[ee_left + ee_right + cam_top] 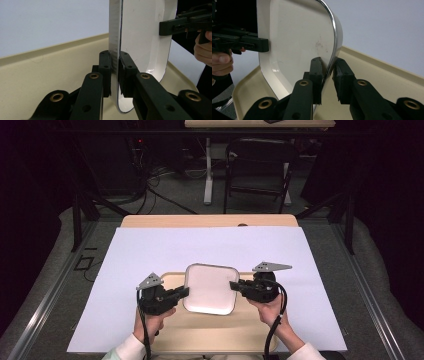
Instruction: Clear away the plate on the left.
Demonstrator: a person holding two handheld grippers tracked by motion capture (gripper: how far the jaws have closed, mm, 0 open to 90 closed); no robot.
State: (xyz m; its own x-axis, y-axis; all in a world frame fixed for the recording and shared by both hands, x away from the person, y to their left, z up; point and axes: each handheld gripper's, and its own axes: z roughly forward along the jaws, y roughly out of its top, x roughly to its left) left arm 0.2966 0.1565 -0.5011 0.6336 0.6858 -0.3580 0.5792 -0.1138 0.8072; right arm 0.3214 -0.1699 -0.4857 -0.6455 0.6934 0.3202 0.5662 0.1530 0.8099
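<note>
Presently listed: one white, square, round-cornered shallow plate (210, 288), glossy, likely ceramic or melamine, with a raised rim and a flat well bearing a faint smudge in the right gripper view. Location: held over a beige plastic tray (215, 330) on the white-covered table (150, 250); whether it touches the tray cannot be told.

Grip: left claw (186, 292) clamped on the plate's left rim, pads on either face of the edge in the left gripper view; right claw (233, 285) at the opposite rim, one pad against the inner face, the other just off the underside, so its hold looks looser.

Handling, as judged: stiff, moderately heavy, slick glaze, breakable if dropped. Best taken at the rim midpoints on opposite sides, pads well past the lip, both claws level so it does not pivot or slip
</note>
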